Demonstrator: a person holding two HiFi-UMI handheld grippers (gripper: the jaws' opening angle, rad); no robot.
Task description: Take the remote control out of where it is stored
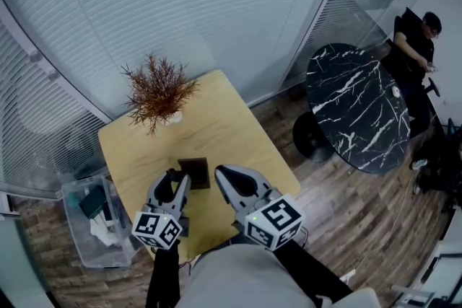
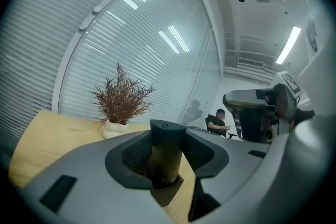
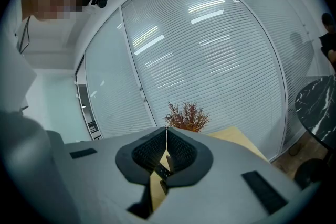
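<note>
Head view: You hold both grippers low over the near edge of the wooden table [image 1: 238, 126]. The dark holder [image 1: 195, 171] stands upright on the table near that edge. The left gripper [image 1: 177, 180] reaches it from the near side, and the right gripper [image 1: 225, 175] points in just beside it on the right. A dried plant [image 1: 157, 91] in a white pot stands at the far edge. A clear bin [image 1: 94, 227] sits on the floor to the left. A black marble table [image 1: 354, 104] and a seated person [image 1: 415, 47] are well apart to the right.

Left gripper view: The jaws are clenched on the dark holder, with both pads [image 2: 134, 157] against its sides. You cannot tell the remote control apart from the holder here; no part of it shows outside the holder.

Right gripper view: The jaws are pressed together, tip against tip, with nothing between them. The plant and the table edge lie ahead
</note>
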